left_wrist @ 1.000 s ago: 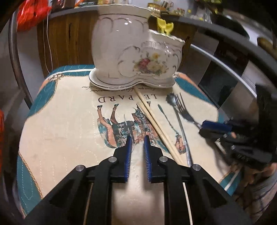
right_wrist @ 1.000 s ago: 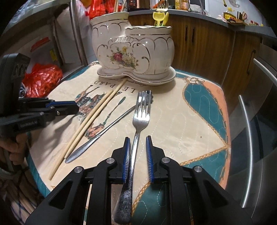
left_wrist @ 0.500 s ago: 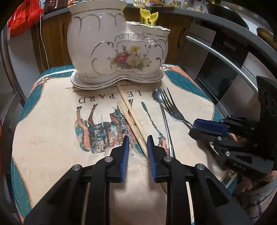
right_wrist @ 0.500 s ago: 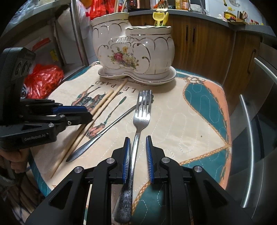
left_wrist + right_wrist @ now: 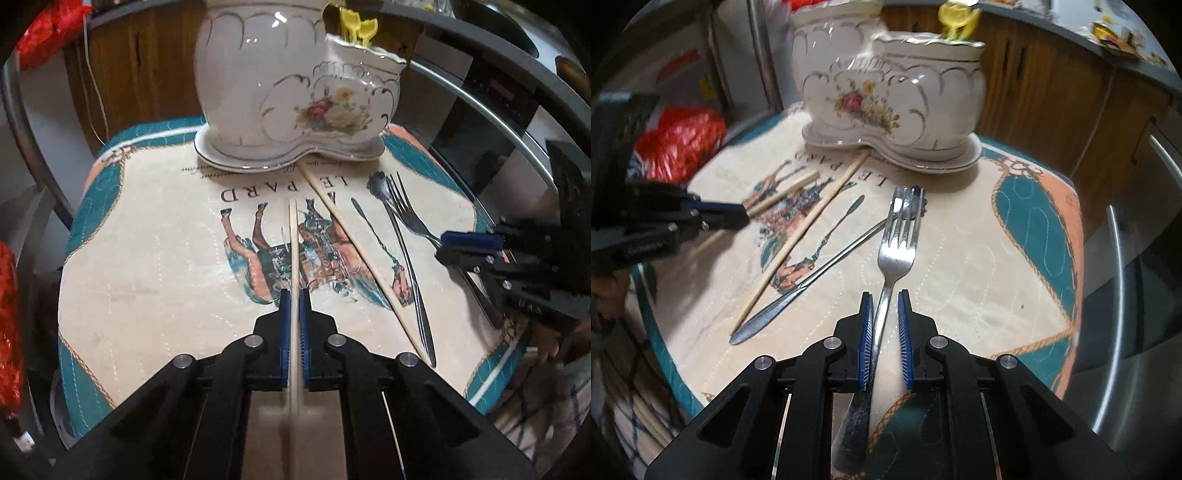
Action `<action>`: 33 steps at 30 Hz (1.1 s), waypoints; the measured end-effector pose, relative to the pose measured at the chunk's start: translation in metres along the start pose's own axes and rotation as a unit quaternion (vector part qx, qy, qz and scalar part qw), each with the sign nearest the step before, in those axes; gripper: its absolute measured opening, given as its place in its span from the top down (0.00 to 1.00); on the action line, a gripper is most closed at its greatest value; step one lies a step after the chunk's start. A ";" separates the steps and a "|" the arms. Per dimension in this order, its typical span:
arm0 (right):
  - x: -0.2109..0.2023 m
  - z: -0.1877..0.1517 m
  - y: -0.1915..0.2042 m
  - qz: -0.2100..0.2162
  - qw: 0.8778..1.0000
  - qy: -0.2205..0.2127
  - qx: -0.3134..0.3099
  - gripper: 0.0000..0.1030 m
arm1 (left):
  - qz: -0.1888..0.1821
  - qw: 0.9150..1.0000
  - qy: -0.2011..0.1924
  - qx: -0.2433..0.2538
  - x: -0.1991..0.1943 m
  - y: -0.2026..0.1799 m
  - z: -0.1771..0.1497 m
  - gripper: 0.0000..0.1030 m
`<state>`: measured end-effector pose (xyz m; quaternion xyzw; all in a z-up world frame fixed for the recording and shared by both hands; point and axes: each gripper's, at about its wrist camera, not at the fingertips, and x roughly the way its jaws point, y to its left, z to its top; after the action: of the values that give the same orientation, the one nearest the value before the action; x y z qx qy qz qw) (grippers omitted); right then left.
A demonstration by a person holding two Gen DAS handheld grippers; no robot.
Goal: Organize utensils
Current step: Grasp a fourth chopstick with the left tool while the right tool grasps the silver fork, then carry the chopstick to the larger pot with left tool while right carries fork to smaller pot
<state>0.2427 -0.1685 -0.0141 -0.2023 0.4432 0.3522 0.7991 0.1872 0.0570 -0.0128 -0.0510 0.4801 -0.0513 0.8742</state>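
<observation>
A white floral ceramic utensil holder stands at the far side of a printed mat. My left gripper is shut on one wooden chopstick, held out over the mat; it also shows in the right wrist view. The second chopstick lies on the mat beside a long thin spoon. My right gripper is open, its jaws on either side of the handle of a steel fork lying on the mat.
Yellow utensils stick out of the holder's lower compartment. A red plastic bag lies left of the table. Wooden cabinets stand behind, and a steel appliance with a bar handle is on the right.
My left gripper has shut on one chopstick and swung it apart from the other. My right gripper has moved slightly forward along the fork handle, still open.
</observation>
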 end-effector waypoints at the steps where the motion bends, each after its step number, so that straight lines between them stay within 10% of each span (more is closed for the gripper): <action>1: 0.001 0.003 0.001 -0.002 1.000 0.012 -0.007 0.86 | 0.001 1.000 0.012 0.006 -0.001 0.002 0.003 0.96; 11: 0.014 0.027 0.002 0.009 0.994 0.103 -0.039 0.86 | -0.031 0.999 0.031 0.002 -0.015 0.006 0.026 0.95; 26: 0.033 0.057 0.008 0.006 0.976 0.206 -0.071 0.86 | 0.070 0.976 0.163 0.122 0.019 -0.034 0.036 0.92; 33: 0.028 0.049 0.003 0.024 0.981 0.185 -0.052 0.92 | 0.076 0.971 0.175 0.146 0.027 -0.049 0.036 0.93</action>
<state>0.2783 -0.1250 -0.0127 -0.2943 0.5692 0.3501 0.6833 0.2300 0.0066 -0.0089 0.1235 0.6156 -0.0618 0.7759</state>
